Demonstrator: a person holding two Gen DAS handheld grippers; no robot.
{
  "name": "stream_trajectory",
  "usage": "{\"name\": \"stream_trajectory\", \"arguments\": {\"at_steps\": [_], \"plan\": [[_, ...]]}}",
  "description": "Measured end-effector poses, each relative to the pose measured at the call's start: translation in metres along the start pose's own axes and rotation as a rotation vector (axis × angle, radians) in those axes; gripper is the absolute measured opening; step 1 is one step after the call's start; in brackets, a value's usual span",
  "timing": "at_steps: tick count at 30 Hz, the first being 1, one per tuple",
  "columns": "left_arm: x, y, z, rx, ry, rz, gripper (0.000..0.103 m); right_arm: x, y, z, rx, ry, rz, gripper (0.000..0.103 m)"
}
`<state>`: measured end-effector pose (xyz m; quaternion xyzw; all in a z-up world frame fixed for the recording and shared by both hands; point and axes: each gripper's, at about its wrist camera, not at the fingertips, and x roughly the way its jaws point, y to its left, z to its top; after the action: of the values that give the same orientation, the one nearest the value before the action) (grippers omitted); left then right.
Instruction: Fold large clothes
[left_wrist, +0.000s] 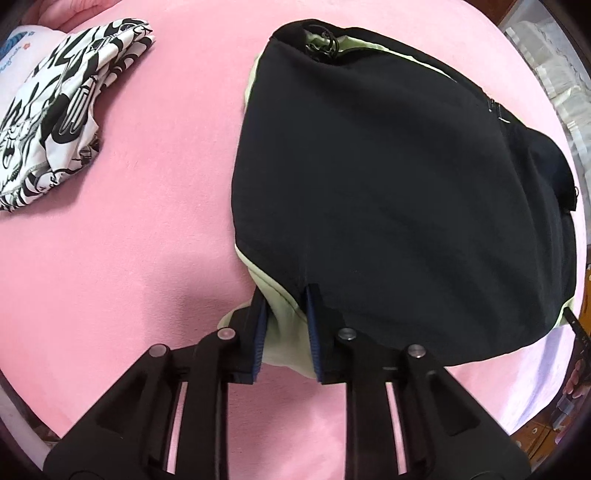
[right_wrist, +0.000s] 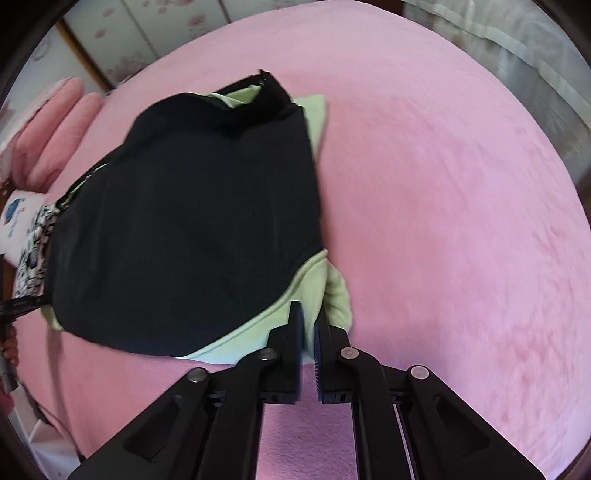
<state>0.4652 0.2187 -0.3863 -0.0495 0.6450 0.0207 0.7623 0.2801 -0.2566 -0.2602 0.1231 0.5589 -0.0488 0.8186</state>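
A black garment with pale green trim (left_wrist: 399, 192) lies folded over on the pink bed cover (left_wrist: 140, 236). My left gripper (left_wrist: 286, 295) has its fingers partly apart with a pale green fold of the garment's near edge between them. In the right wrist view the same garment (right_wrist: 184, 221) lies at the left. My right gripper (right_wrist: 309, 314) is nearly closed on the pale green corner (right_wrist: 332, 291) at the garment's near right edge.
A folded black-and-white patterned cloth (left_wrist: 59, 110) lies at the far left of the bed beside a white pillow (left_wrist: 14, 55). Pink pillows (right_wrist: 55, 125) lie at the bed's head. Pink cover (right_wrist: 461, 221) stretches to the garment's right. Clutter stands past the bed's right edge.
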Motion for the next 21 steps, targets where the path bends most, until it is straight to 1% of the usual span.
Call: {"name": "stream_trajectory", "arguments": {"at_steps": [2, 3, 5, 7, 8, 9, 10, 11, 13, 14, 15, 16, 17, 19, 21], "plan": [[-0.012, 0.002, -0.002, -0.027, -0.022, 0.014, 0.021, -0.013, 0.005, 0.001, 0.009, -0.051, -0.020, 0.005], [-0.017, 0.002, -0.003, -0.033, -0.041, 0.032, 0.021, -0.023, 0.009, 0.002, 0.010, -0.097, -0.027, 0.006], [-0.039, 0.001, -0.011, -0.025, -0.127, 0.114, 0.021, -0.045, 0.019, 0.003, -0.013, -0.182, -0.042, 0.006], [-0.060, -0.002, -0.022, -0.018, -0.192, 0.164, 0.021, -0.068, 0.036, 0.003, -0.068, -0.248, -0.066, 0.007], [-0.071, 0.001, -0.023, -0.019, -0.215, 0.163, 0.021, -0.074, 0.044, 0.003, -0.083, -0.261, -0.068, 0.008], [-0.082, 0.000, -0.028, -0.023, -0.238, 0.136, 0.021, -0.083, 0.056, 0.002, -0.095, -0.276, -0.058, 0.008], [-0.090, -0.006, -0.030, -0.021, -0.247, 0.102, 0.021, -0.088, 0.067, 0.000, -0.091, -0.276, -0.028, 0.008], [-0.097, -0.013, -0.037, -0.008, -0.247, 0.043, 0.021, -0.089, 0.077, -0.002, -0.086, -0.265, 0.011, 0.008], [-0.099, -0.033, -0.045, 0.032, -0.208, -0.039, 0.021, -0.082, 0.106, -0.008, -0.092, -0.206, 0.135, 0.008], [-0.097, -0.042, -0.051, 0.053, -0.180, -0.085, 0.021, -0.077, 0.119, -0.013, -0.101, -0.186, 0.172, 0.008], [-0.098, -0.063, -0.056, 0.072, -0.158, -0.125, 0.021, -0.071, 0.134, -0.019, -0.114, -0.166, 0.206, 0.008], [-0.093, -0.074, -0.056, 0.090, -0.139, -0.168, 0.021, -0.063, 0.149, -0.024, -0.120, -0.146, 0.237, 0.008], [-0.088, -0.091, -0.060, 0.128, -0.113, -0.230, 0.021, -0.058, 0.159, -0.028, -0.122, -0.131, 0.262, 0.008], [-0.079, -0.120, -0.065, 0.195, -0.069, -0.289, 0.021, -0.040, 0.182, -0.037, -0.142, -0.095, 0.325, 0.006], [-0.072, -0.149, -0.073, 0.255, -0.047, -0.314, 0.021, -0.027, 0.202, -0.046, -0.170, -0.096, 0.352, 0.004]]}}
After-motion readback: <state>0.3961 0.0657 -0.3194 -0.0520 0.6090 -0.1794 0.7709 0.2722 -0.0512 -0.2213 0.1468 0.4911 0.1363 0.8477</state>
